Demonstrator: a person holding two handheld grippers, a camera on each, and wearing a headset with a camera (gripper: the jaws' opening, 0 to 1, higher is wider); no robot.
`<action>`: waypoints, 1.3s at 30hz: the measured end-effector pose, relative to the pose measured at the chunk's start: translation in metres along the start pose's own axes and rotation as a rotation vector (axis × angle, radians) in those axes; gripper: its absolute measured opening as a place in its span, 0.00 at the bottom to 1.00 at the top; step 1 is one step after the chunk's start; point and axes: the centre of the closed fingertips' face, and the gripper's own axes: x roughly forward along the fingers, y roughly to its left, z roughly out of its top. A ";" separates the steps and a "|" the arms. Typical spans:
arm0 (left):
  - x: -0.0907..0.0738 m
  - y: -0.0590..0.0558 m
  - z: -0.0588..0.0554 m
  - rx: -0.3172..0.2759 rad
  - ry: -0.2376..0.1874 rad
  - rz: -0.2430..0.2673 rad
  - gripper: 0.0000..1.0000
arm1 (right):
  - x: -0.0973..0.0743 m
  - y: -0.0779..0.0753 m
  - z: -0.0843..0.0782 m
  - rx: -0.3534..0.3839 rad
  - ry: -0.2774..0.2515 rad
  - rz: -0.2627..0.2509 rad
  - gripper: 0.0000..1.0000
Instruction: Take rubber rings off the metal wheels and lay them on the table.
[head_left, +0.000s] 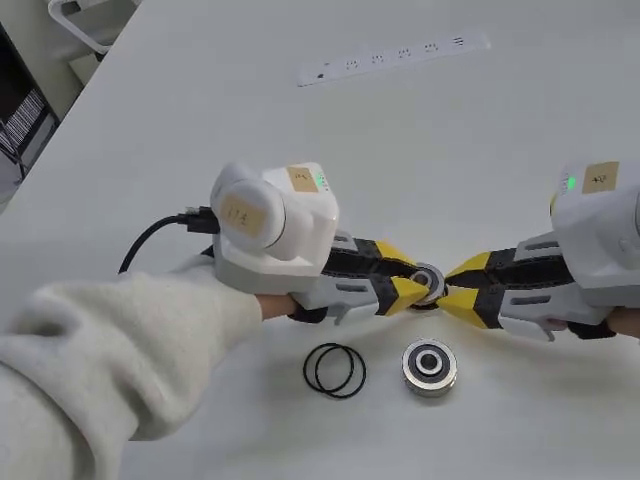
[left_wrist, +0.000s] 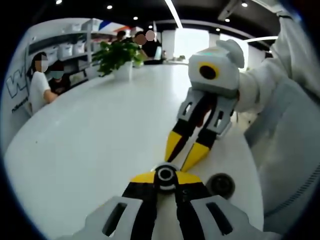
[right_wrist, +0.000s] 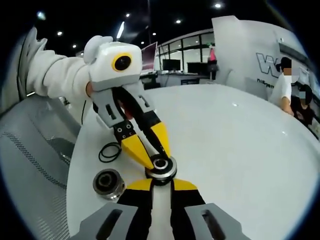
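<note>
Meeting tip to tip above the white table (head_left: 250, 130), the left gripper (head_left: 413, 289) and the right gripper (head_left: 453, 291) both reach a small silver metal wheel (head_left: 428, 281) held just off the surface between them. The left gripper's yellow-tipped jaws are clamped either side of this wheel. The right gripper's jaws are drawn narrow with their tips against the wheel's rim; whether they pinch anything cannot be told. Nearer the person, two loose black rubber rings (head_left: 334, 370) lie overlapping on the table, and just beside them a second metal wheel (head_left: 430, 366) lies flat, a dark band around its bore. A black cable (head_left: 150, 238) trails behind the left gripper. Well apart, a long white power strip (head_left: 392, 58) lies toward the far edge.
</note>
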 end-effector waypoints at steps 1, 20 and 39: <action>0.000 -0.001 0.000 -0.002 0.000 -0.003 0.14 | 0.000 0.001 0.000 0.002 0.002 0.001 0.09; -0.003 -0.008 -0.003 0.019 0.005 0.002 0.13 | -0.002 -0.011 0.001 0.164 -0.019 -0.072 0.00; -0.003 -0.009 -0.004 0.044 0.016 0.003 0.12 | -0.008 -0.007 0.014 0.649 -0.152 0.004 0.00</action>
